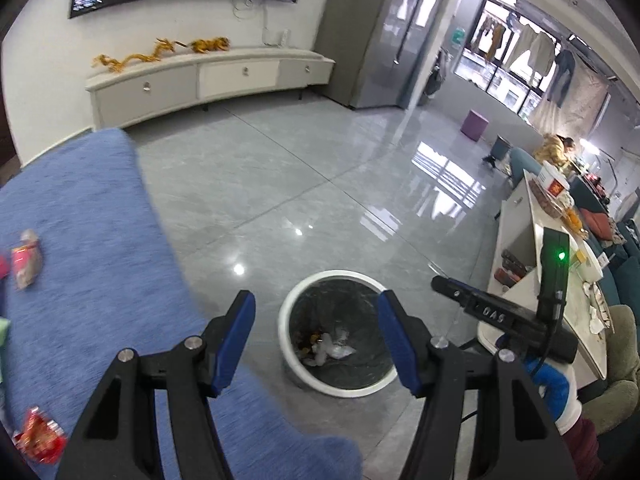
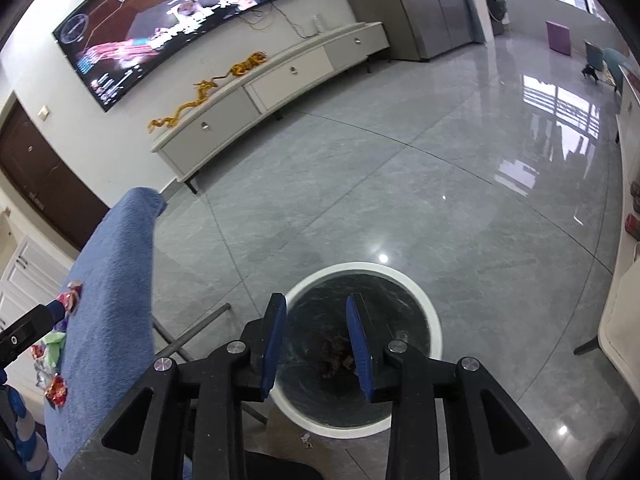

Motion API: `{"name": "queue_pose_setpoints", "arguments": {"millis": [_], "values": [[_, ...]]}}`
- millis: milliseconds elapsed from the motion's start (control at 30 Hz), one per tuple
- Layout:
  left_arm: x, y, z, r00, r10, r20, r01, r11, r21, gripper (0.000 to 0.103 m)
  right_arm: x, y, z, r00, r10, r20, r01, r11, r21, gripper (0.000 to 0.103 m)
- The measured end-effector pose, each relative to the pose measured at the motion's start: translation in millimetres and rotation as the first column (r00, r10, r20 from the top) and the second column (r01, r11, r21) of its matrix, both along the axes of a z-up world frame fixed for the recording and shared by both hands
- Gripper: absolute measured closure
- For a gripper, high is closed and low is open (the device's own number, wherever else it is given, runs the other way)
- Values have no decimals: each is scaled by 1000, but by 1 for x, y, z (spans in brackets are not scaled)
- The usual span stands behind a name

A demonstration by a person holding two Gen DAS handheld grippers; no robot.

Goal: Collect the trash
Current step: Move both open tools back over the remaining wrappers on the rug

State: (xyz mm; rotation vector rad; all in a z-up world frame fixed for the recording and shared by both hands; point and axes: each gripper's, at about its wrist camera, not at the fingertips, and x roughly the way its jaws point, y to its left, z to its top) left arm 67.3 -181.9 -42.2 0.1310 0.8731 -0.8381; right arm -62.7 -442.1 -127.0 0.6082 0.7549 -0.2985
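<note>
The left gripper point(image 1: 316, 340) is spread wide and holds nothing, hanging above the bin point(image 1: 288, 312) by the blue cloth's point(image 1: 100, 240) edge. The right gripper point(image 2: 316, 344), jaws parted and bare, points down into the bin point(image 2: 434, 332). Wrappers point(image 1: 26, 264) lie on the cloth, near its far-left edge. Bare floor point(image 1: 300, 184) spreads beyond the bin.

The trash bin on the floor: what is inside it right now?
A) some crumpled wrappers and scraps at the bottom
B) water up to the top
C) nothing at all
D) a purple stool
A: in the left wrist view, the white-rimmed trash bin holds crumpled white wrappers and some brownish scraps at its bottom.
</note>
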Motion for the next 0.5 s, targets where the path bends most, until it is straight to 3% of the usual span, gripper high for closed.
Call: {"name": "queue_pose_setpoints", "arguments": {"millis": [300,500], "values": [[-2,111,20,984,172,51,-170,985,-35,42,12,42,34,995,85,57,-82,995,-48,67],[-6,197,27,946,319,61,-314,946,-81,41,21,80,60,983,162,84,-154,983,-100,61]]}}
